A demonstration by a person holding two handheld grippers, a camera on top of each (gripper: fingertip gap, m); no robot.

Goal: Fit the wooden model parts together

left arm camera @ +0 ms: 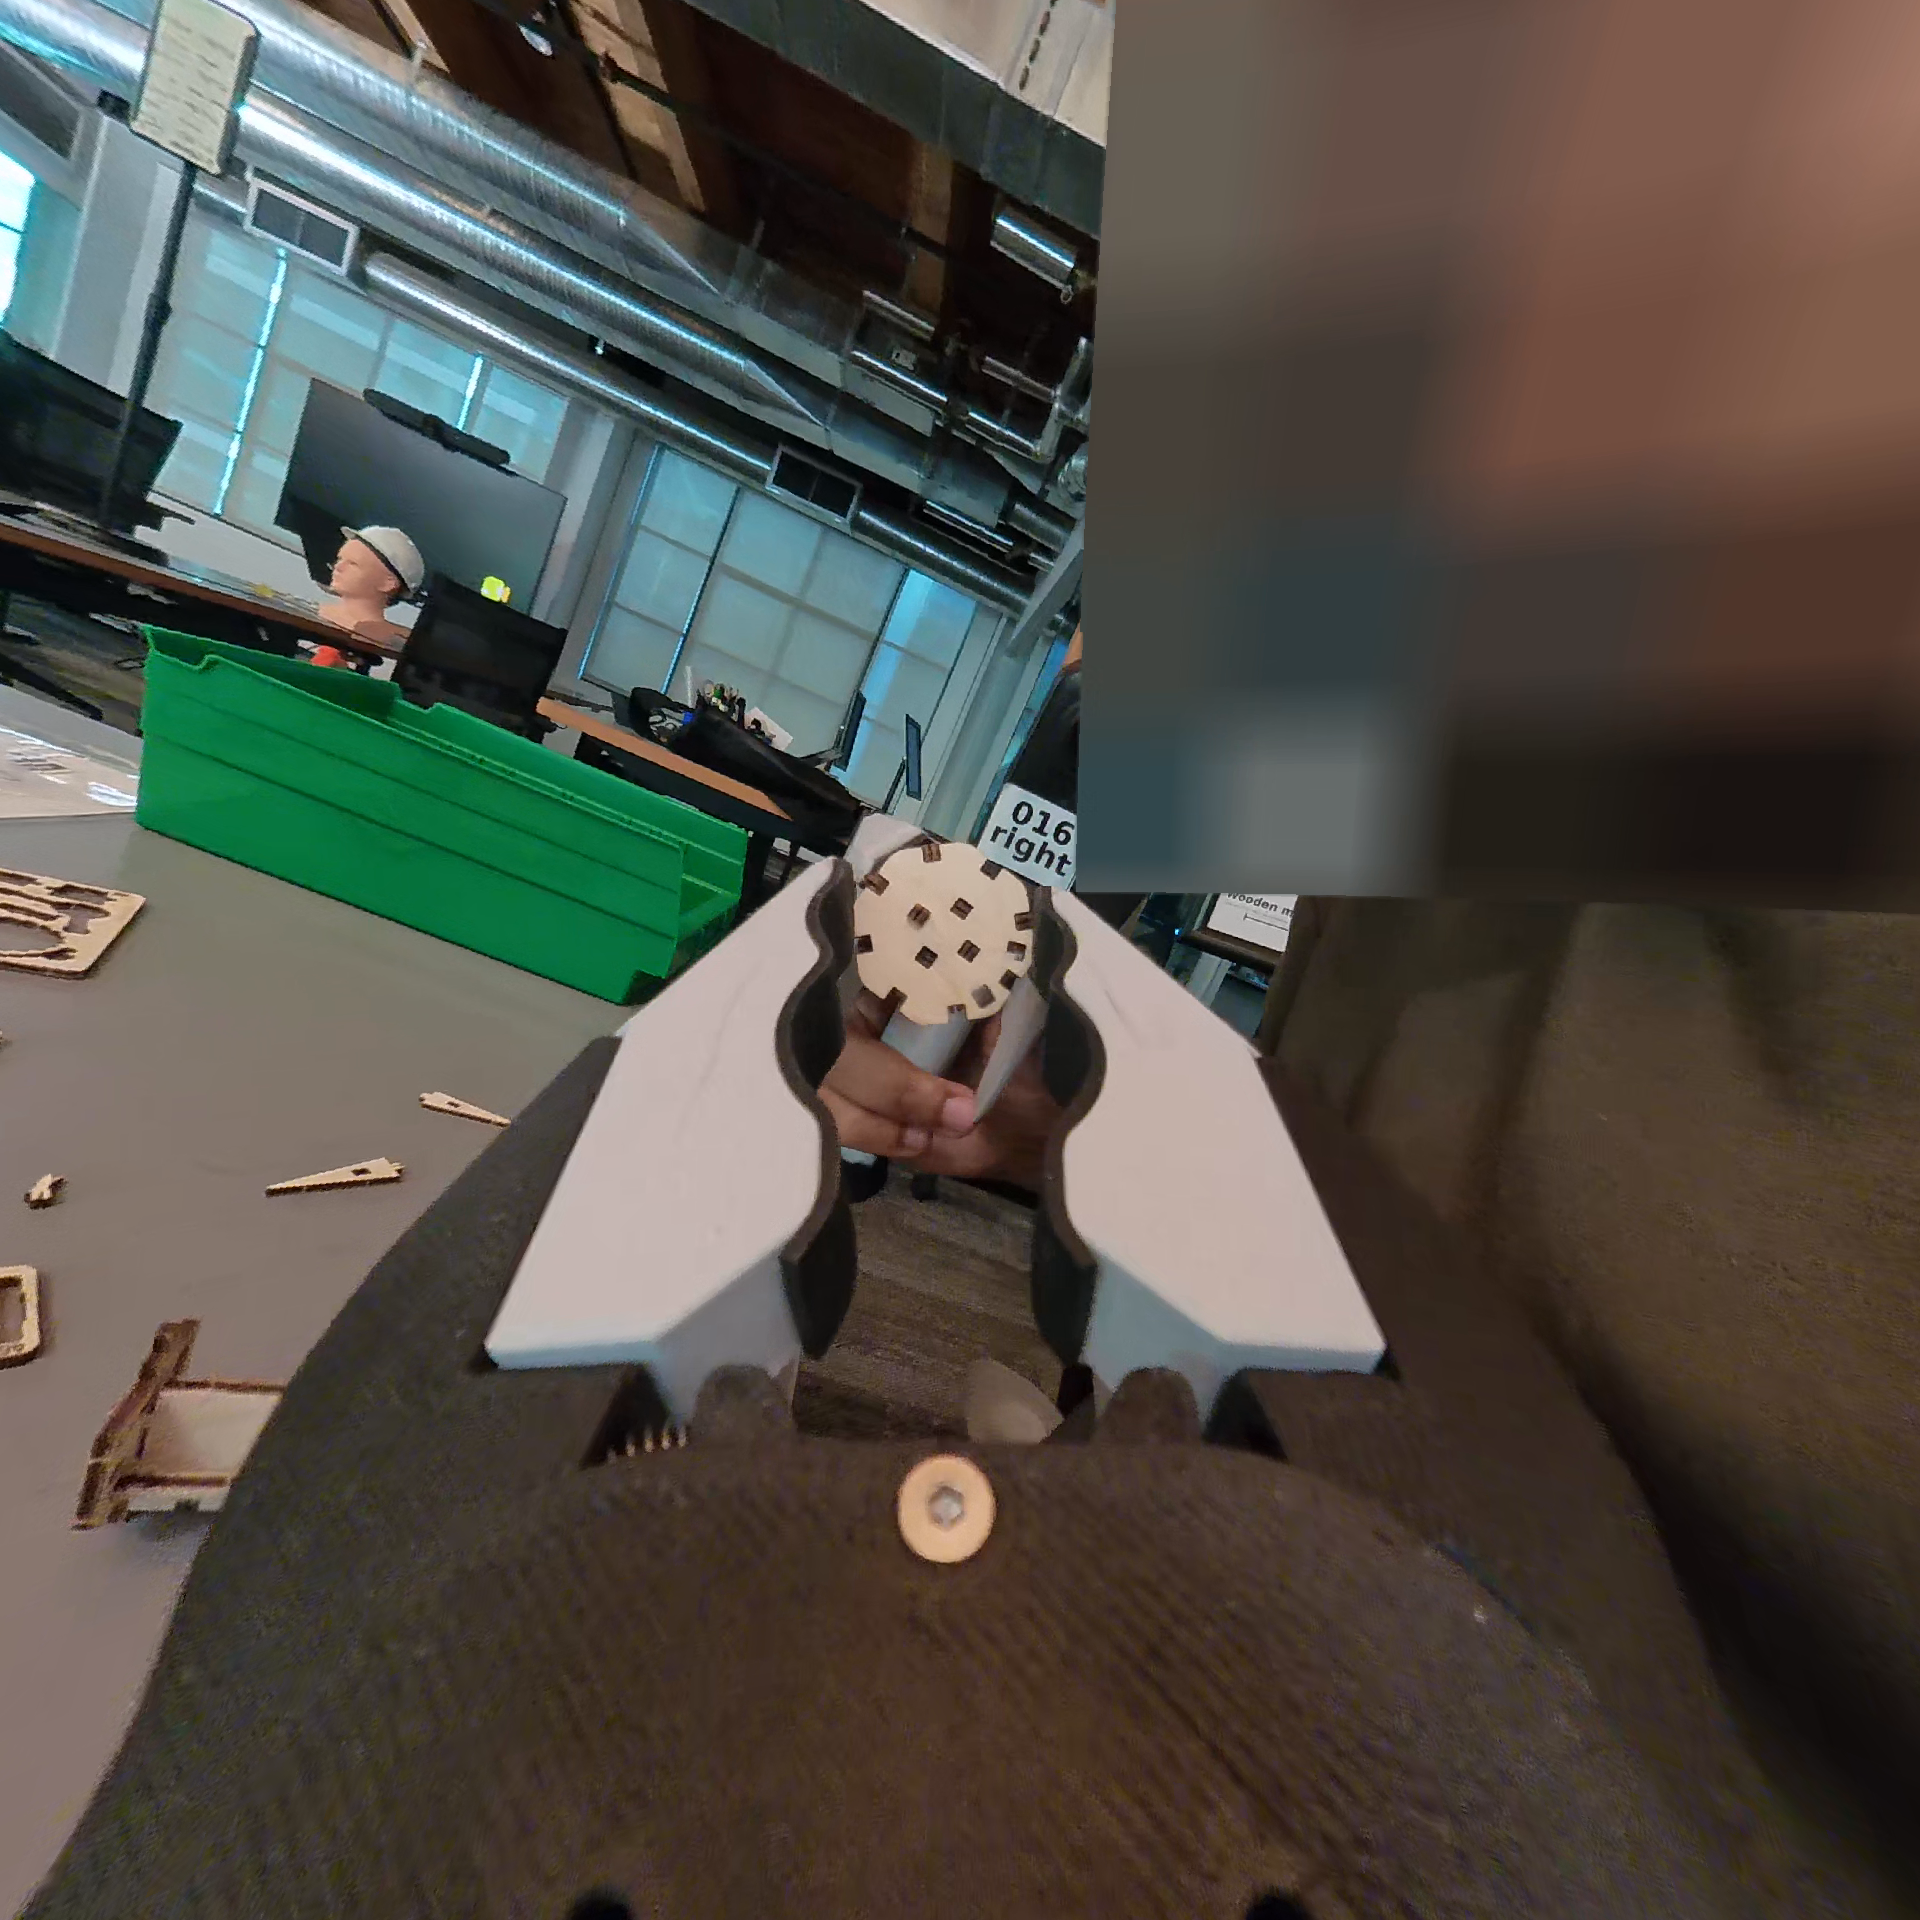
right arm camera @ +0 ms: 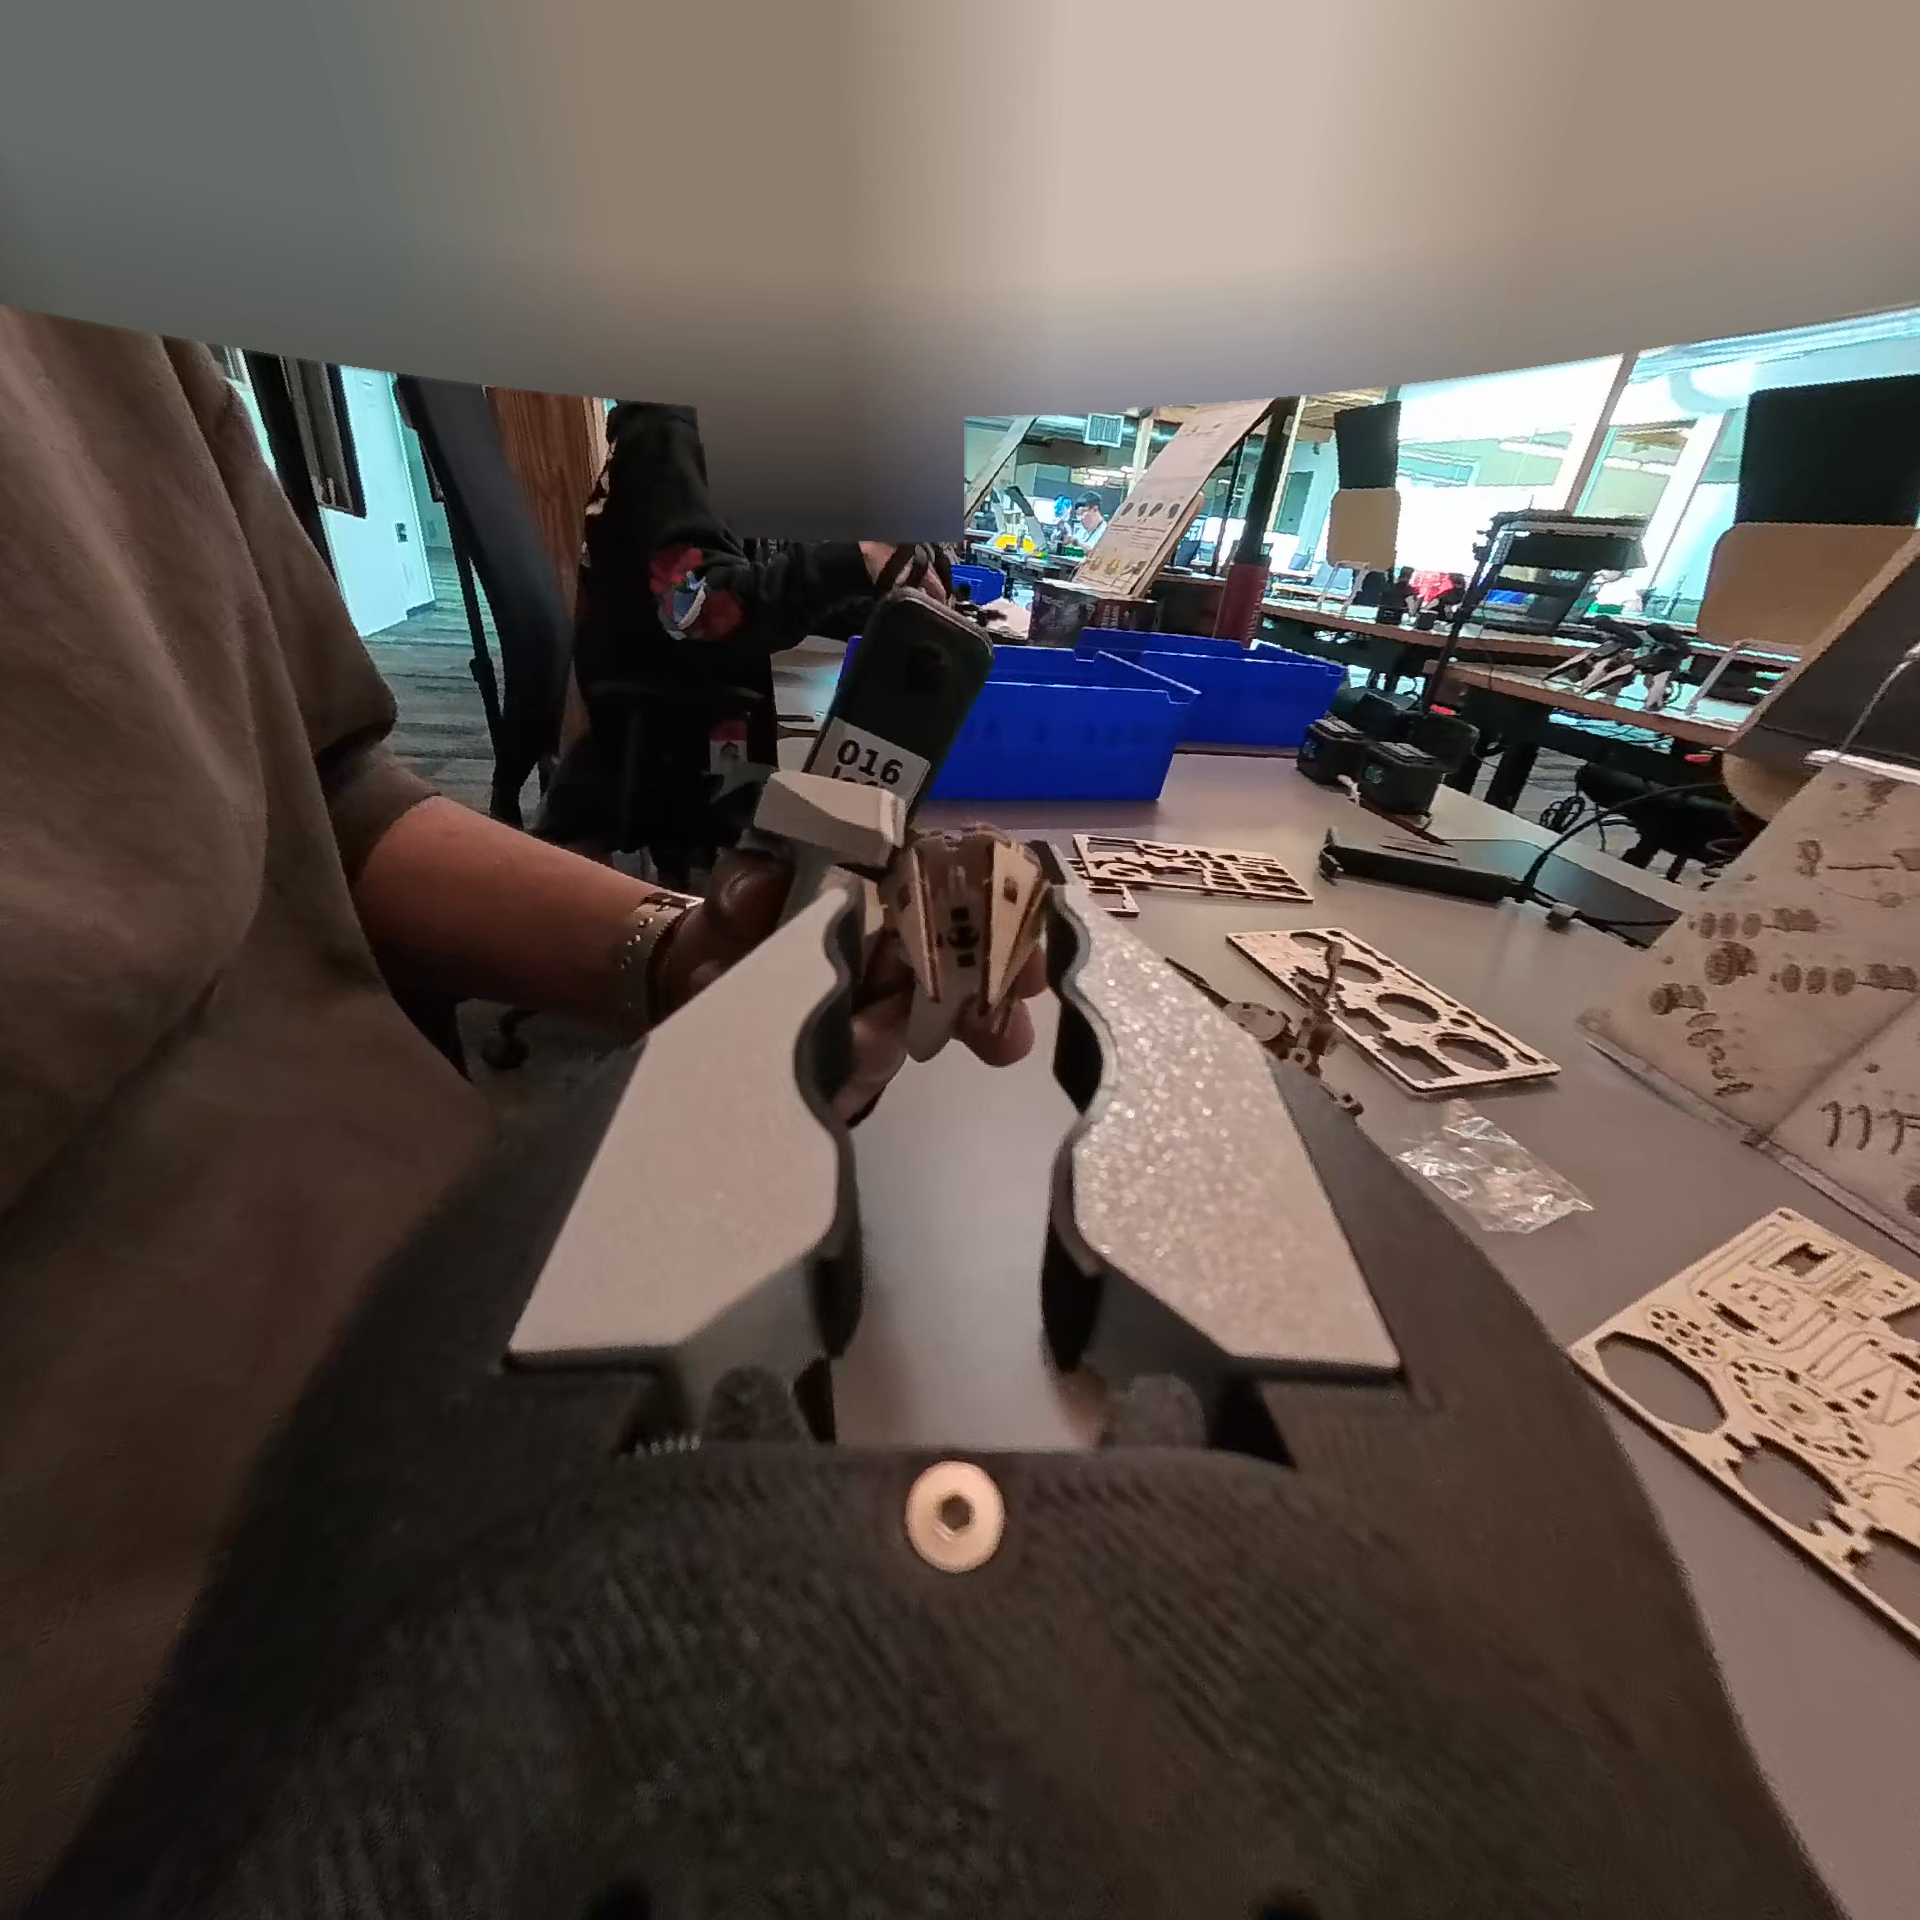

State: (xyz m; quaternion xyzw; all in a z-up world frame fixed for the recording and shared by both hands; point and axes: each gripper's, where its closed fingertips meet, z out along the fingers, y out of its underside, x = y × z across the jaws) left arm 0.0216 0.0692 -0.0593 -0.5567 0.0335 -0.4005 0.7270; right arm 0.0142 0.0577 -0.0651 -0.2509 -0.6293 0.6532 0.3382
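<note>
My left tool [left arm camera: 940, 961] pinches the round pale plywood disc with square slots [left arm camera: 943, 933] at twelve o'clock, face toward me; my right tool [right arm camera: 961, 951] clamps the fanned cluster of wooden fins [right arm camera: 961, 940], both lifted off the grey tabletop [right arm camera: 1299, 831] so I judge tabs can meet slots.

Wood sheet [right arm camera: 1766, 1382] cut off at right edge; small frame piece [left arm camera: 16, 1314] clipped at left edge; disc's [left arm camera: 943, 930] back hidden behind tongs, tbh.
</note>
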